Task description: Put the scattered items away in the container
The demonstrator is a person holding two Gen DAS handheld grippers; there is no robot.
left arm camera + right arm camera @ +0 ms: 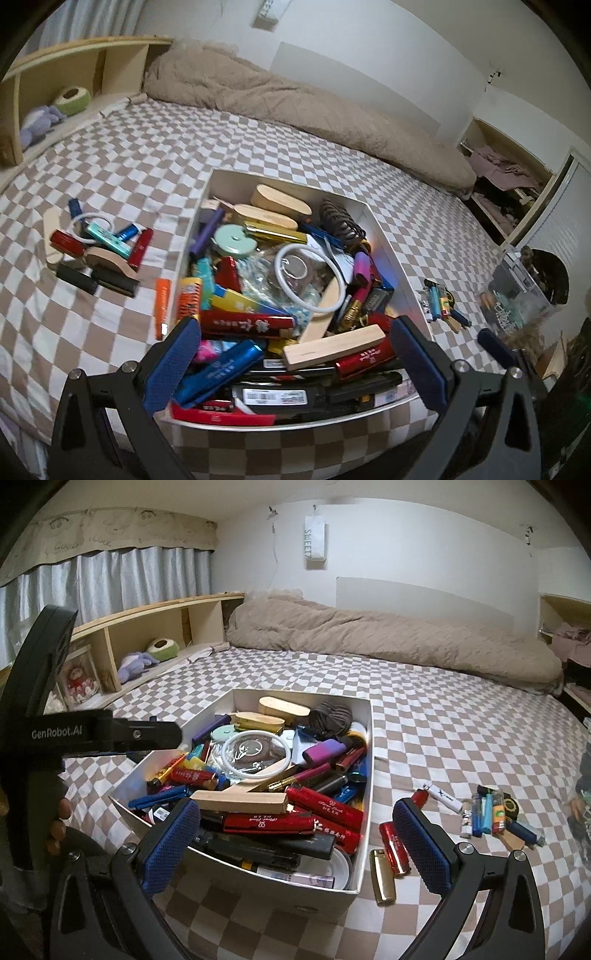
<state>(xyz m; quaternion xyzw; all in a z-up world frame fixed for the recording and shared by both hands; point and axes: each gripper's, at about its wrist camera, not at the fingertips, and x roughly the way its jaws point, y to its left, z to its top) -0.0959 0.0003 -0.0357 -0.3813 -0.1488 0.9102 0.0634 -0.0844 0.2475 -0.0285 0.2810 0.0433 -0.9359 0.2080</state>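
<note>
Already heaped, the white box [364, 853] sits mid-bed on the checkered sheet [122, 162]; further additions could slide off its mound. Loose clusters lie left [98, 254] and right [491, 814] of it, lighters [389, 860] touching its wall. Both the left gripper [295, 369] and right gripper [297, 849] hover wide-fingered, empty; small, slick lighters may slip.

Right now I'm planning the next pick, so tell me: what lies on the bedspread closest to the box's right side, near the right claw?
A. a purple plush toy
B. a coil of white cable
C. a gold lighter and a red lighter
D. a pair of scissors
C: in the right wrist view a gold lighter and a red lighter lie just outside the white box, beside the open right claw.
</note>
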